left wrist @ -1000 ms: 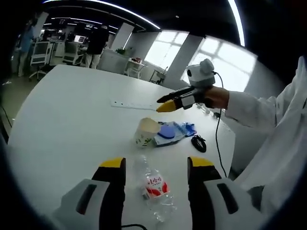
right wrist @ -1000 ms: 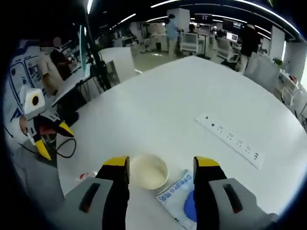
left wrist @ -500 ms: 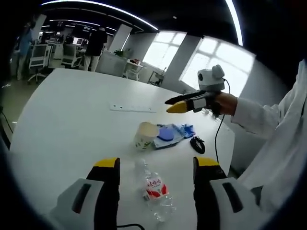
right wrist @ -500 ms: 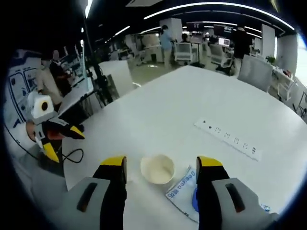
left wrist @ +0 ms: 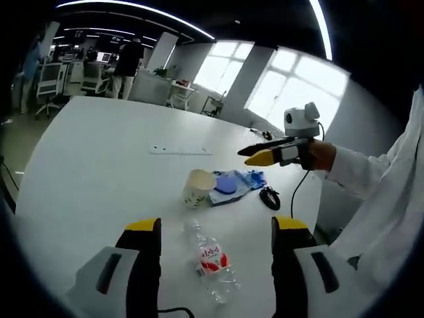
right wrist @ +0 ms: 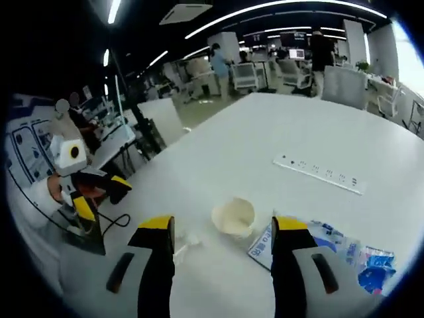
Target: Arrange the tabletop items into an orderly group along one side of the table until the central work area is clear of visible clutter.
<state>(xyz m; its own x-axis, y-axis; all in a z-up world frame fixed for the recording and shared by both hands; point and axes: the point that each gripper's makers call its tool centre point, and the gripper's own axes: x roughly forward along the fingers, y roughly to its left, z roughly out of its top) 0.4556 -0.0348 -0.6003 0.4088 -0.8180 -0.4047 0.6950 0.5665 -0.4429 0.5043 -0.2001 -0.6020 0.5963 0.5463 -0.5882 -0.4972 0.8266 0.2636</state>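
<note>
Bottle (left wrist: 211, 262) btwn wide-open, empty left hand-held gripper (left wrist: 216, 230); right hand-held gripper (right wrist: 221, 224) likewise, above cup (right wrist: 233, 216).

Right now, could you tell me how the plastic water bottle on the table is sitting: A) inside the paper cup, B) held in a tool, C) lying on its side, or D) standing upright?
C: the water bottle lies flat on the white table, between the open left tool tips, apart from the paper cup.
</note>
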